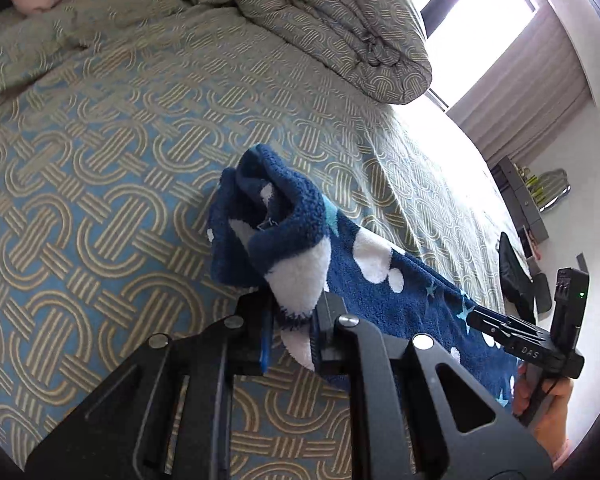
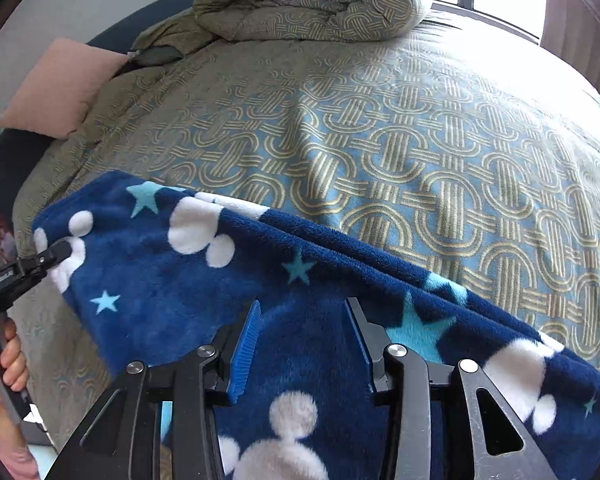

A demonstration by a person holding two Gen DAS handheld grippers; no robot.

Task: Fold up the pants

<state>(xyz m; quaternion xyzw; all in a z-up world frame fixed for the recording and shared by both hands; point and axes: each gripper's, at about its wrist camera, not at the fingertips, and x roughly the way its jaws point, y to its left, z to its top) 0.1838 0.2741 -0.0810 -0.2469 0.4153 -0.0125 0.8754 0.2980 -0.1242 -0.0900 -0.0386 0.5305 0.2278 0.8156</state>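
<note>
The pants (image 1: 400,292) are dark blue fleece with white mouse-head shapes and light blue stars, and they hang stretched above the bed. My left gripper (image 1: 294,308) is shut on a bunched end of them, the fabric bulging out ahead of its fingers. In the right wrist view that left gripper (image 2: 62,250) pinches the pants' (image 2: 160,280) far left corner. My right gripper (image 2: 304,312) has its jaws apart. The blue pad (image 2: 246,344) is bare, and fleece lies between and below the fingers. From the left wrist view, the right gripper (image 1: 476,316) sits at the pants' other end.
The bed (image 2: 420,140) has a blue cover with a tan loop pattern. A rolled duvet (image 2: 312,0) lies at its far end and a pink pillow (image 2: 56,88) at the left. A bright window (image 1: 480,8) and a shelf (image 1: 524,208) stand beyond the bed.
</note>
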